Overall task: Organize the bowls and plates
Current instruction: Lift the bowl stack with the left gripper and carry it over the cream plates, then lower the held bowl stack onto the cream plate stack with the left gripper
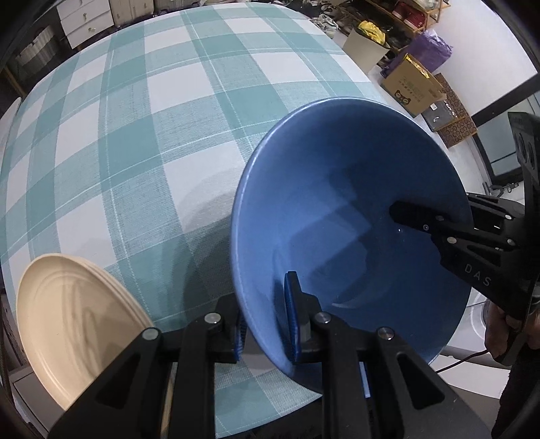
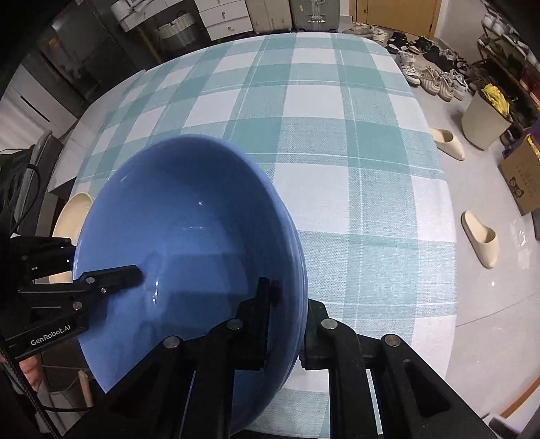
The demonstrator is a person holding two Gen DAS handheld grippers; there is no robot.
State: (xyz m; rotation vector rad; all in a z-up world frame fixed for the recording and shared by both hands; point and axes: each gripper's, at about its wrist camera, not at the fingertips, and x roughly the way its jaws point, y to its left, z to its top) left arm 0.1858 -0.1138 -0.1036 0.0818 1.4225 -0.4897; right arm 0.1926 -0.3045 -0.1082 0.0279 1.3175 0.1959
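Note:
A large blue bowl (image 1: 337, 202) (image 2: 189, 219) is held tilted over the near edge of the checked tablecloth (image 1: 135, 135) (image 2: 337, 135). My left gripper (image 1: 266, 317) is shut on the bowl's rim, one blue-padded finger inside and one outside. On the opposite rim my right gripper (image 2: 290, 304) is shut the same way. Each gripper also shows in the other's view: the right gripper (image 1: 449, 216) at the right, the left gripper (image 2: 77, 266) at the left. A cream plate (image 1: 74, 320) (image 2: 72, 212) lies at the table's near left edge, beside the bowl.
Two cream slippers (image 2: 479, 239) and a row of shoes (image 2: 435, 77) lie on the floor right of the table. A beige bin (image 2: 482, 118) and a cardboard box (image 1: 411, 84) stand beyond them. White drawers (image 2: 222, 17) line the far wall.

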